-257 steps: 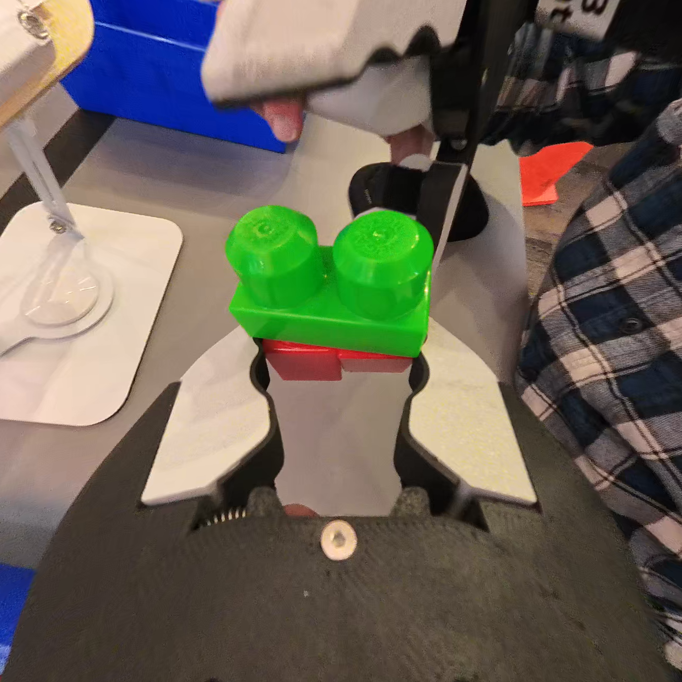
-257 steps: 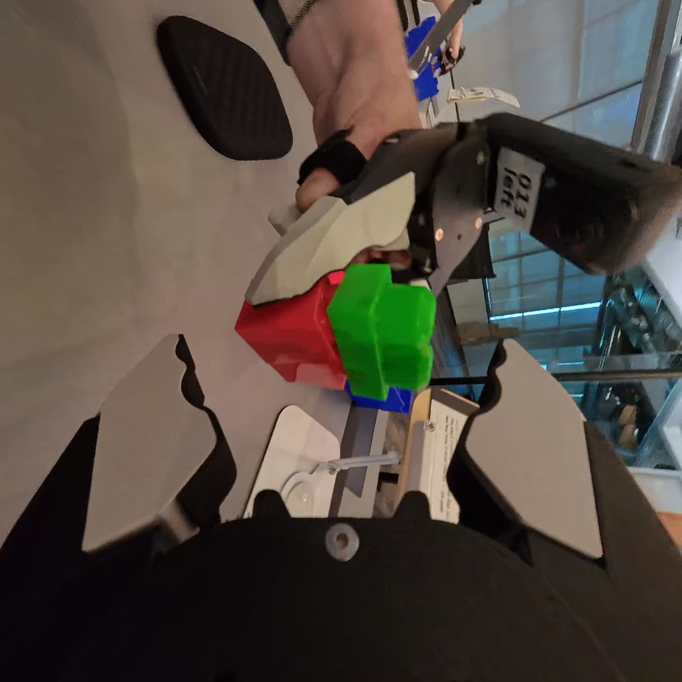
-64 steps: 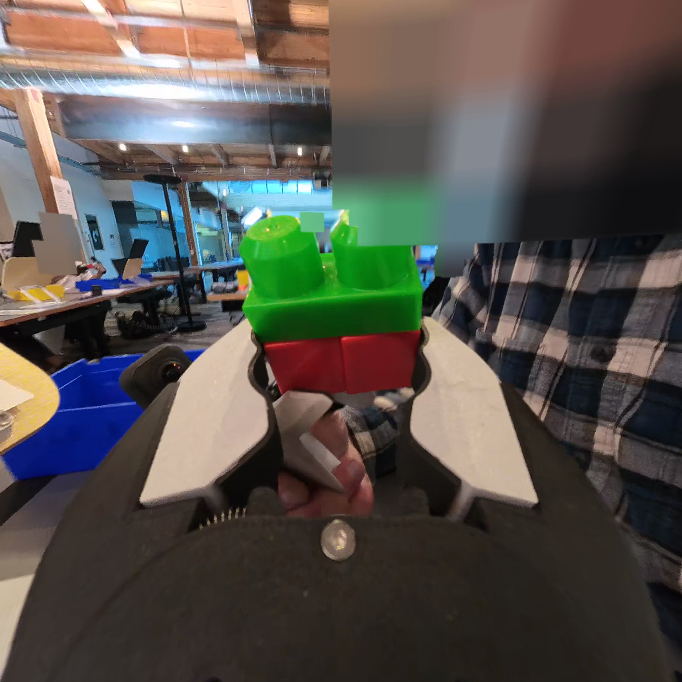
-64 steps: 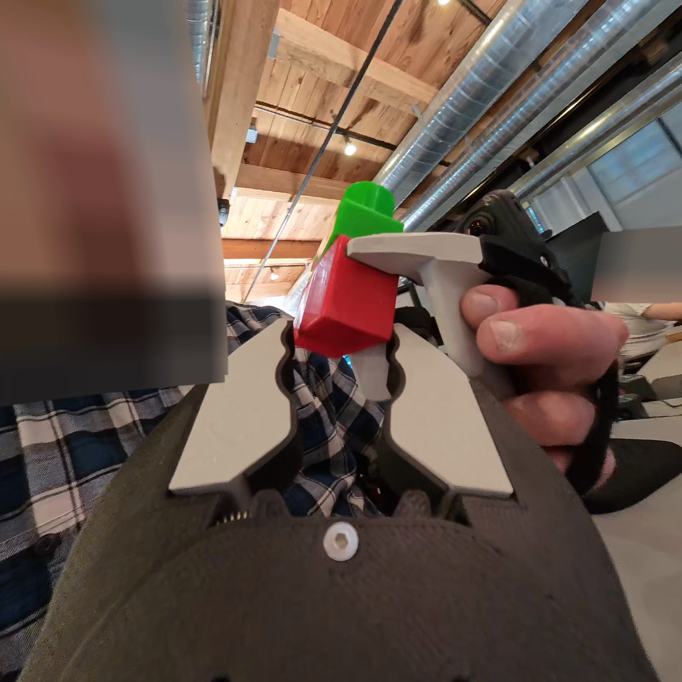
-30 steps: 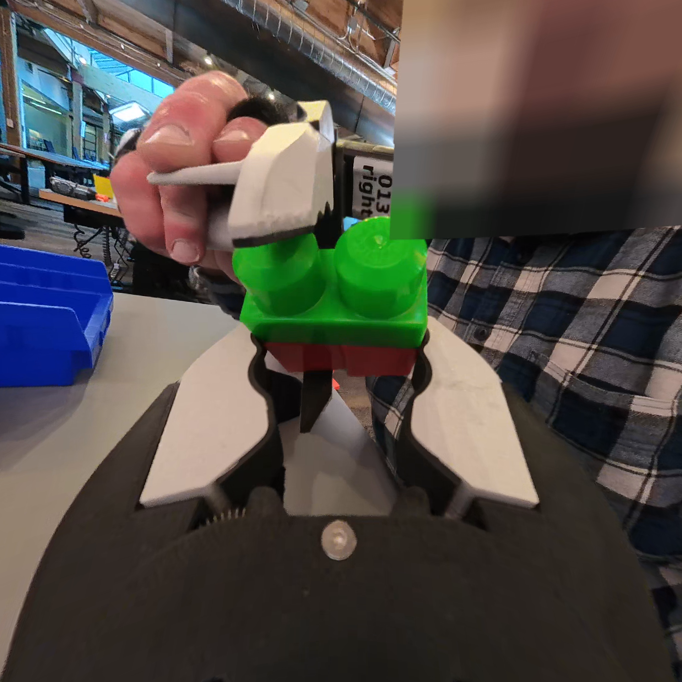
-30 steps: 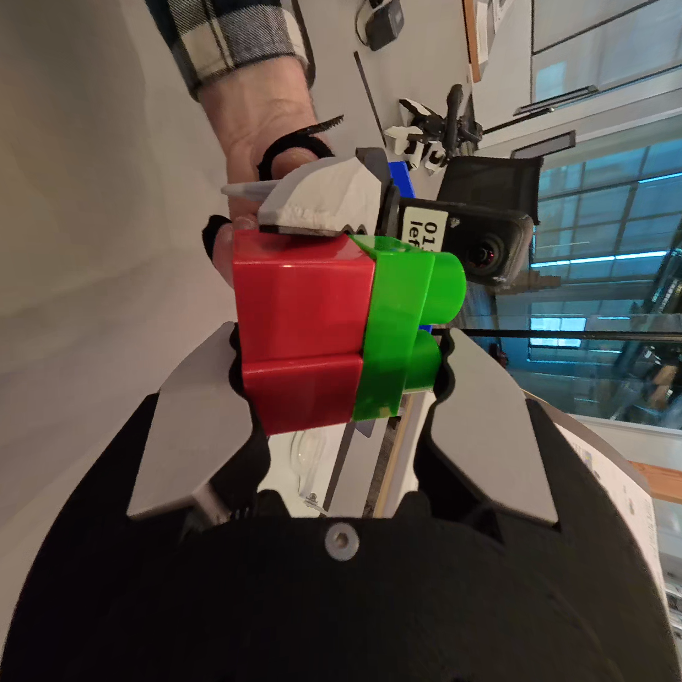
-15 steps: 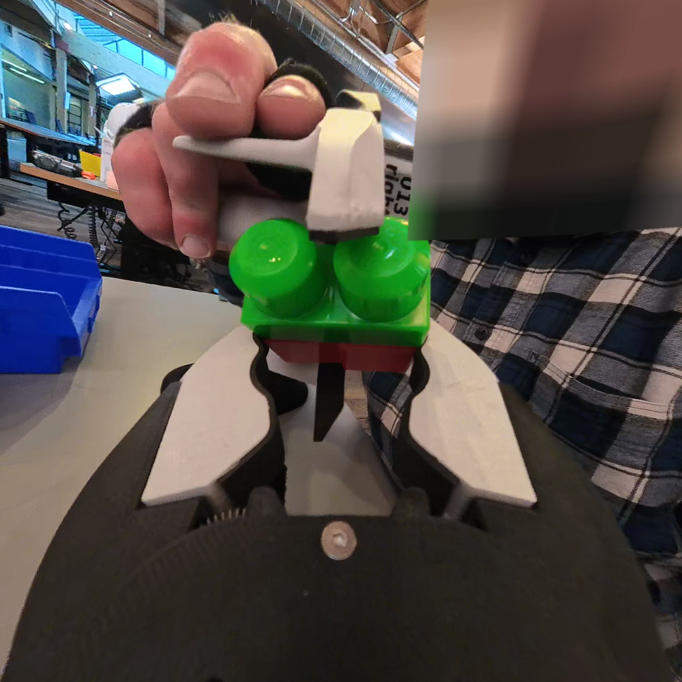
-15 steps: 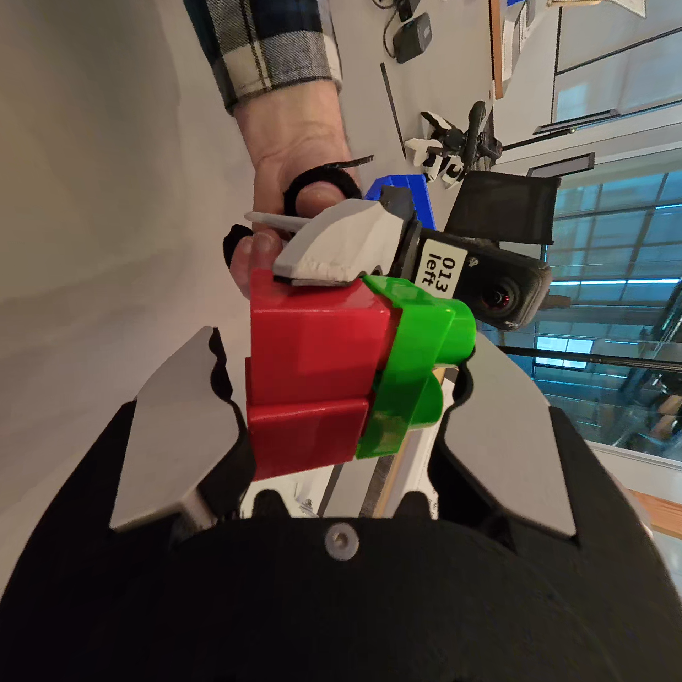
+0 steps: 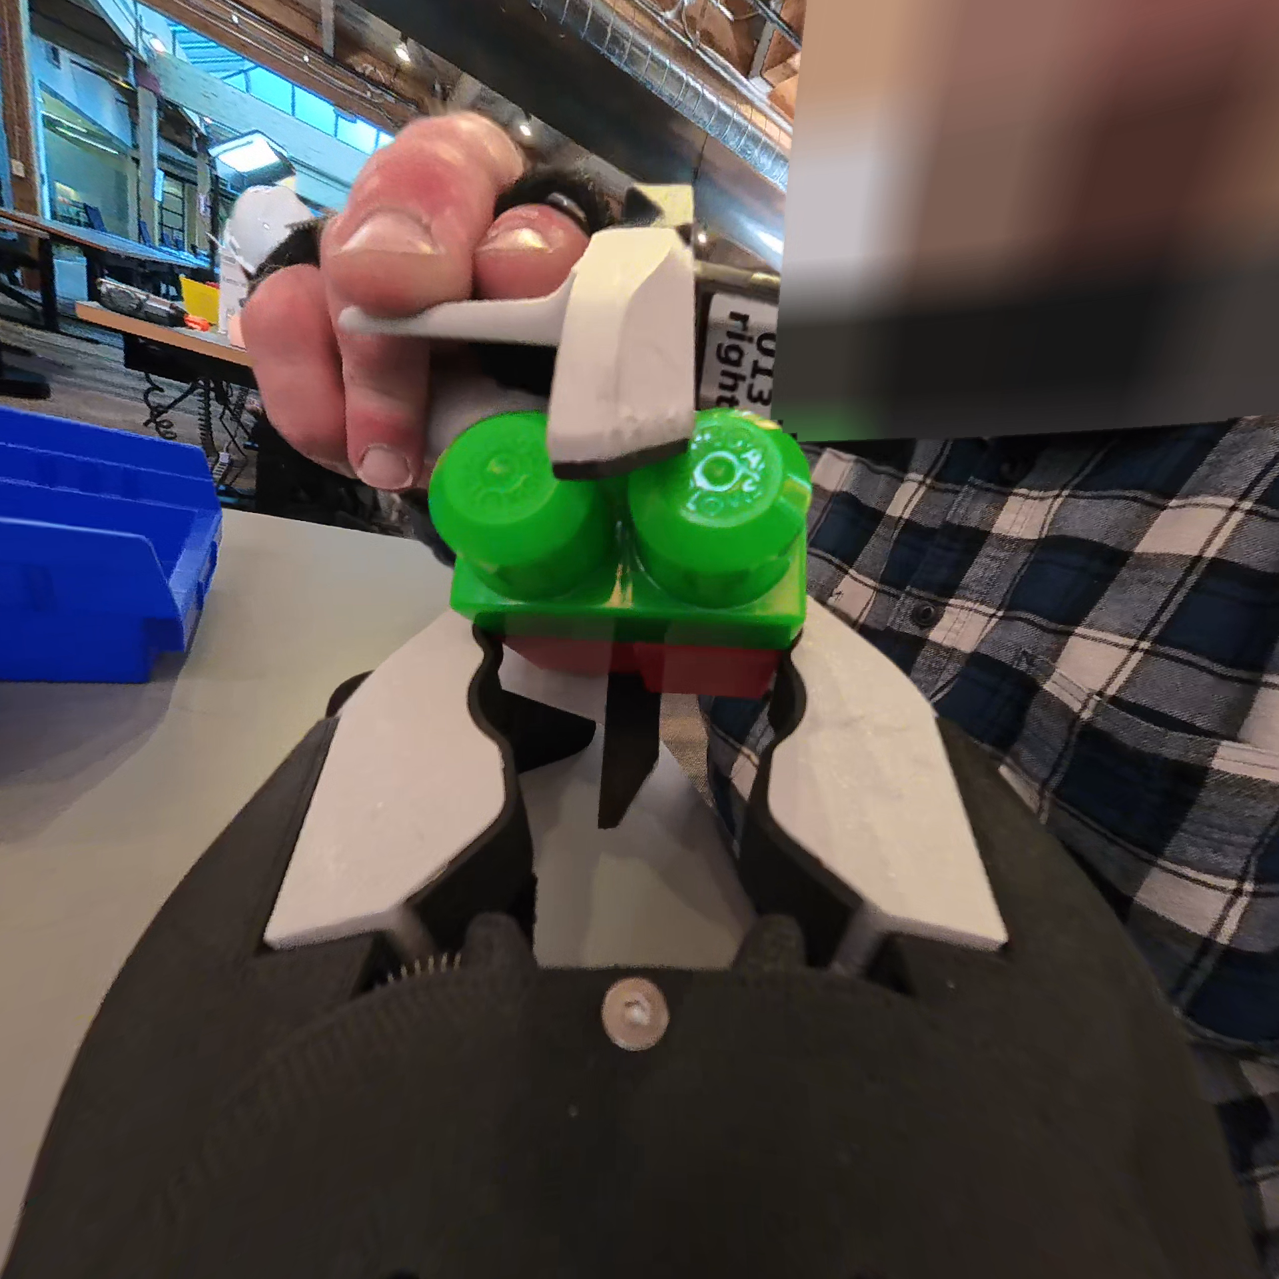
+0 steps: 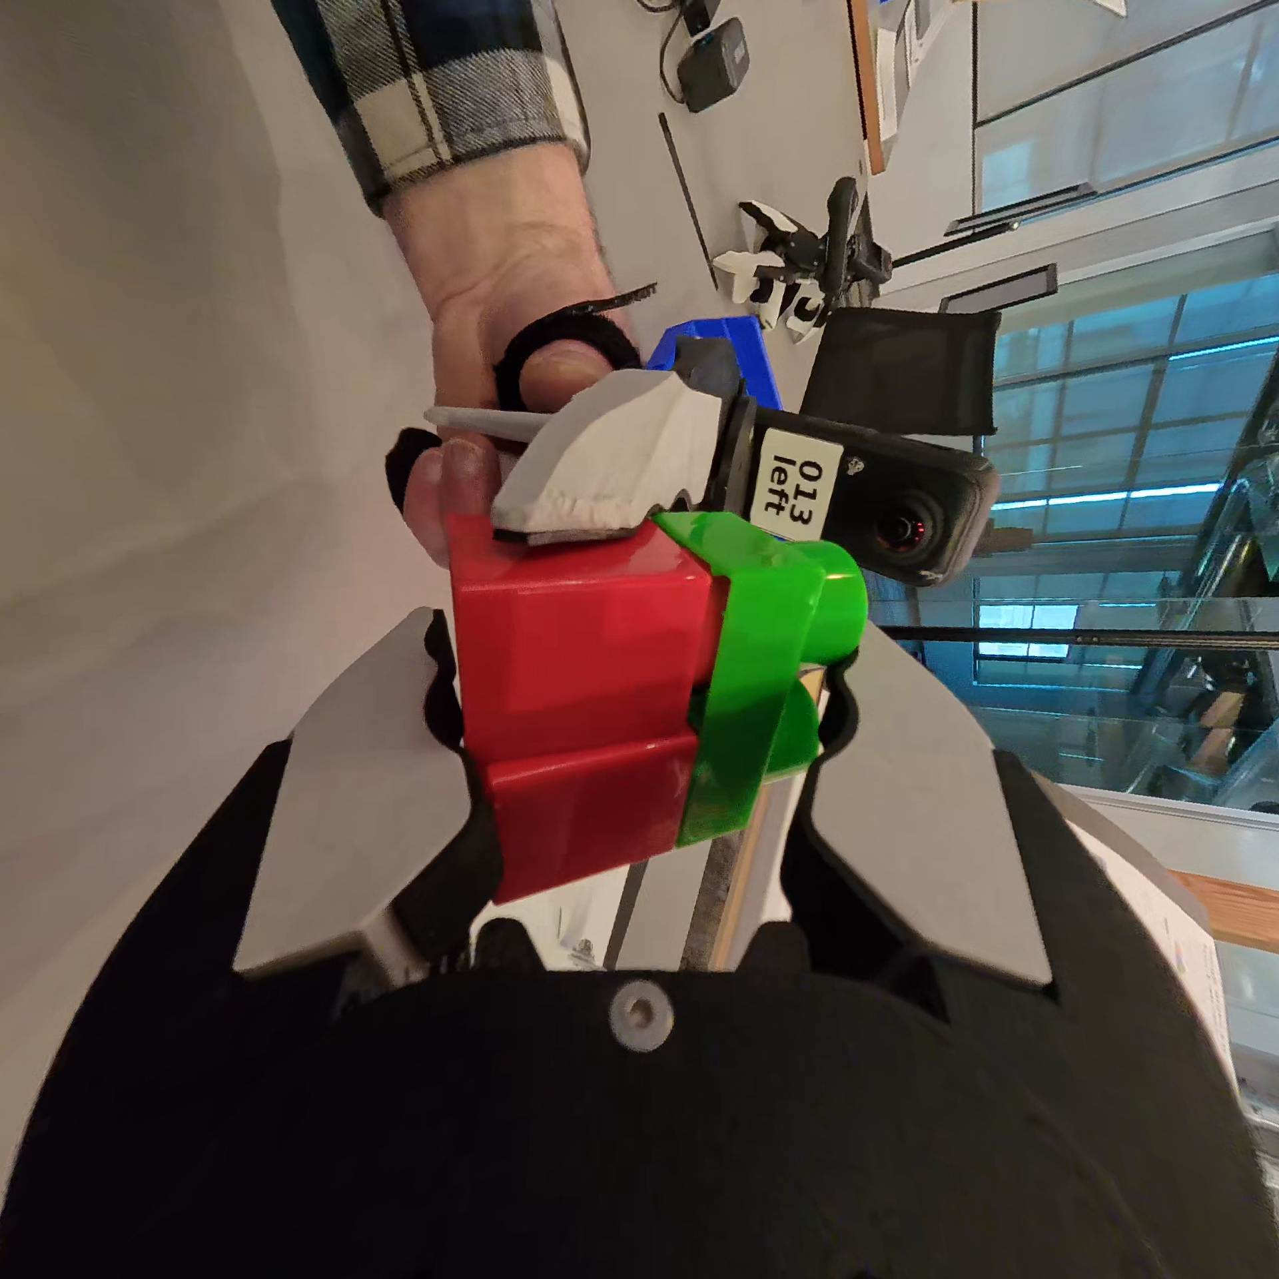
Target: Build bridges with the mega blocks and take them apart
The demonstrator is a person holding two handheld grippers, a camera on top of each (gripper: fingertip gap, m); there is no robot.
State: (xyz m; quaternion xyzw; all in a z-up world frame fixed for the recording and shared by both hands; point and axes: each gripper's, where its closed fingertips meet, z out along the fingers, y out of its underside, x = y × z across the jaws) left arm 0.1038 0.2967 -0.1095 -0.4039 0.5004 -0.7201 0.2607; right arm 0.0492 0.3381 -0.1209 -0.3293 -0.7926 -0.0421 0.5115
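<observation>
A green two-stud block (image 9: 623,547) sits on a red block (image 9: 699,668). My left gripper (image 9: 633,643) is shut on the red block's sides and holds the pair in the air above the table. In the right wrist view the green block (image 10: 761,664) is tilted, lifted off the red block (image 10: 581,692) along one edge. My right gripper (image 10: 640,685) spans the pair end to end, one pad on the red block's underside and the other on the green studs. One of its fingers (image 9: 623,401) lies across the stud tops in the left wrist view. A left finger (image 10: 609,477) presses on the red block's side.
A blue bin (image 9: 90,554) stands on the grey table (image 9: 138,761) to the left. A person in a plaid shirt (image 9: 1038,623) is close on the right. Another gripper device (image 10: 796,270) and a small black box with a cable (image 10: 713,62) lie farther off on the table. The gap from one gripper's tips to the other's is roughly 5 cm.
My right gripper turned, opened wider, then closed end to end over the pair. The green block went from flush on the red block to tilted. My left gripper kept its hold.
</observation>
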